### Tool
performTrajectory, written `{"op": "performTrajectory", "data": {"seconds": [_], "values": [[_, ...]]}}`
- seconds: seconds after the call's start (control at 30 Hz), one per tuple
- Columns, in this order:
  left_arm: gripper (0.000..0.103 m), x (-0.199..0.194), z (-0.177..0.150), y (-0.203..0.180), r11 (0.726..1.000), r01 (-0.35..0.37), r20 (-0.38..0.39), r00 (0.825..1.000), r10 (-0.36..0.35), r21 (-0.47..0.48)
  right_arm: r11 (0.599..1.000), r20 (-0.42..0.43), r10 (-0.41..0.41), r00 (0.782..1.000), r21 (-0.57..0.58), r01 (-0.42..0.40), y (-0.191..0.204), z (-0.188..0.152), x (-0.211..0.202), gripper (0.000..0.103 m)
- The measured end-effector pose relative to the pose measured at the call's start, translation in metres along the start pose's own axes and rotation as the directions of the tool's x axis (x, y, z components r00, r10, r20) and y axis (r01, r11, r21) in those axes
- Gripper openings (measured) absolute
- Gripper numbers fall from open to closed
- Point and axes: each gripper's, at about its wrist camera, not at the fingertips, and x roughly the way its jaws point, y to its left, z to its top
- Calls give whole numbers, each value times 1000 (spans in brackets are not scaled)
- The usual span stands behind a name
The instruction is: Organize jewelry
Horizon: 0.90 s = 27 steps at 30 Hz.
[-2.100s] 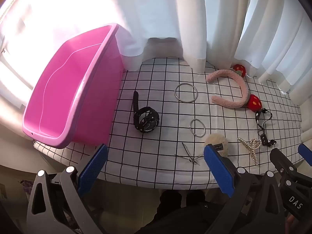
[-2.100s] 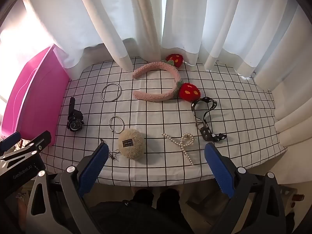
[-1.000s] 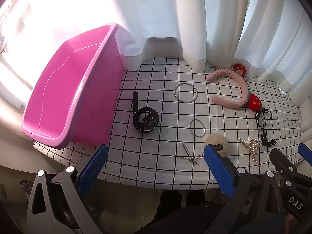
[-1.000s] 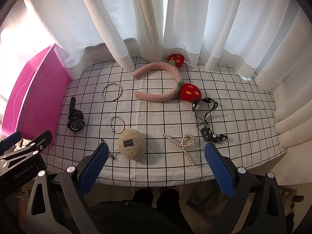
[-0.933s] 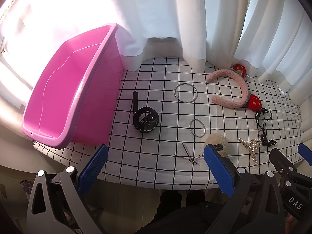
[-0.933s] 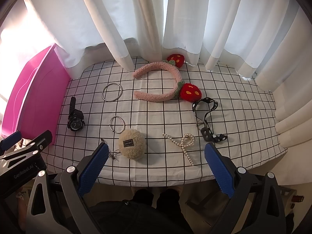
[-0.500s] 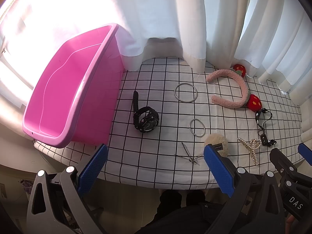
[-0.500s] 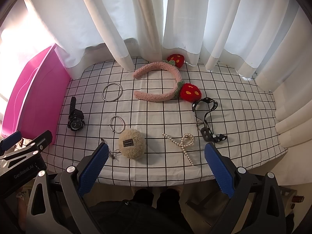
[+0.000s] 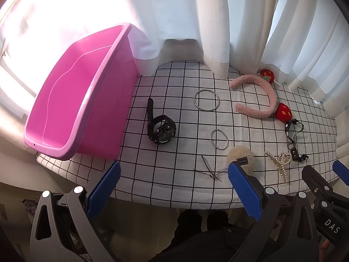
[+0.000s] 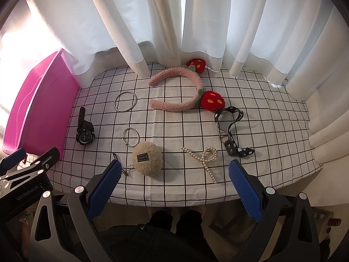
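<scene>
A: Where are the tools?
B: The left tool (image 9: 173,187) and right tool (image 10: 173,187) both hover at the near edge of the counter (image 10: 174,187), fingers spread wide, holding nothing.
A: And the jewelry?
B: All of it lies loose on the checked cloth: the watch (image 9: 161,127) nearest the pink tub (image 9: 65,100) at the left, two rings (image 9: 206,100) mid-counter, the pearl clip (image 10: 204,159) near right, the headband (image 10: 181,91) far.
A: Why the tub there?
B: Likely to collect the pieces; nothing seems to be inside.
</scene>
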Motion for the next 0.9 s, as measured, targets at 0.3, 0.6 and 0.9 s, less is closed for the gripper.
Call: {"op": "performTrajectory", "data": {"seconds": [0.3,0.6,0.9], "values": [[97,23,-18,12,1000,15,-46,999,-16,-24,997,4,79,997,22,-79,-16,-13,19,94],[97,58,-42,16,997,70,-47,997,-69,12,990,39,117,992,78,-119,-43,-42,43,94],[97,88,-64,-8,986,166,-26,986,-165,16,994,50,24,998,107,-30,-113,-65,68,94]]}}
